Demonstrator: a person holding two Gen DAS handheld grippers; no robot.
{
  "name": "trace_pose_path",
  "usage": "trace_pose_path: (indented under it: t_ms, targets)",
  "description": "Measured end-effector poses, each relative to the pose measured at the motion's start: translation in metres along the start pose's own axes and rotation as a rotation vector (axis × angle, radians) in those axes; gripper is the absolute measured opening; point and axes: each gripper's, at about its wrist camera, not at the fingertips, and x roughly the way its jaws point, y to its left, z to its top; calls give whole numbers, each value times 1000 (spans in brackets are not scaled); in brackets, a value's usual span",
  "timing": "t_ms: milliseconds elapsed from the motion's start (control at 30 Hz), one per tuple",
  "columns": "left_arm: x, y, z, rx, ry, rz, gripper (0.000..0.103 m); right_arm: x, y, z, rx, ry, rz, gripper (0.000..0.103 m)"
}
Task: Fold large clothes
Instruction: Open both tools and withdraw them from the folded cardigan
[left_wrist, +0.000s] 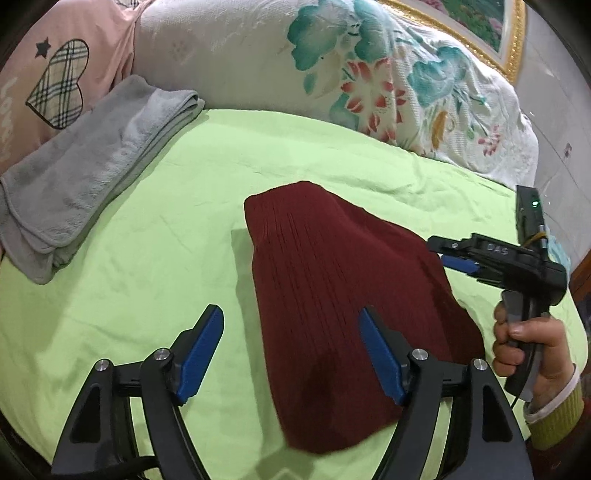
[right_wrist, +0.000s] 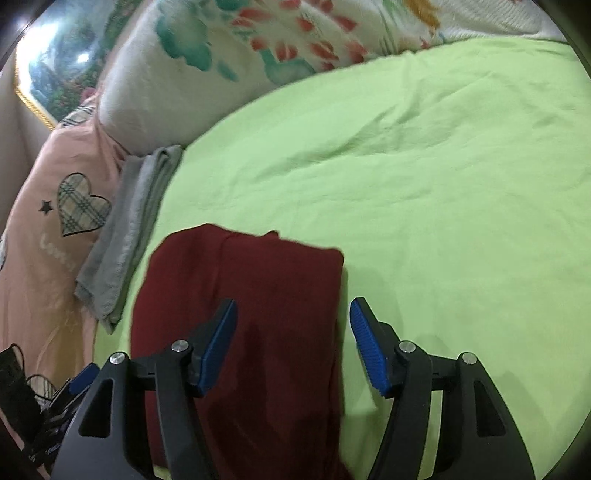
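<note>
Your dark red garment (left_wrist: 332, 295) lies folded flat on the green bed (left_wrist: 147, 258), right of the grey towel (left_wrist: 85, 166). Both claws, left claw (left_wrist: 291, 354) and right claw (right_wrist: 293, 343), are released above it, grasping nothing, so the fold rests.

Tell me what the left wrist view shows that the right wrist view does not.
Only the left wrist view shows the person's hand holding the right gripper from the side. Only the right wrist view shows a black object at the lower left edge. Both show the folded dark red garment on the green sheet, the grey towel, and open, empty grippers.
</note>
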Motion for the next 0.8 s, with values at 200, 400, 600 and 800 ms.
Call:
trace_pose_path:
  t_ms: [200, 400, 600, 800]
  targets:
    - [41, -13, 4, 52, 73, 61, 74, 27, 4, 9, -34, 43, 18, 11]
    - [48, -29, 0, 93, 71, 74, 71, 8, -5, 6, -23, -49, -13, 11]
    - [52, -28, 0, 99, 73, 83, 71, 0, -3, 1, 5, -73, -110, 32]
    - [53, -27, 1, 96, 71, 78, 71, -34, 32, -27, -97, -132, 8, 32]
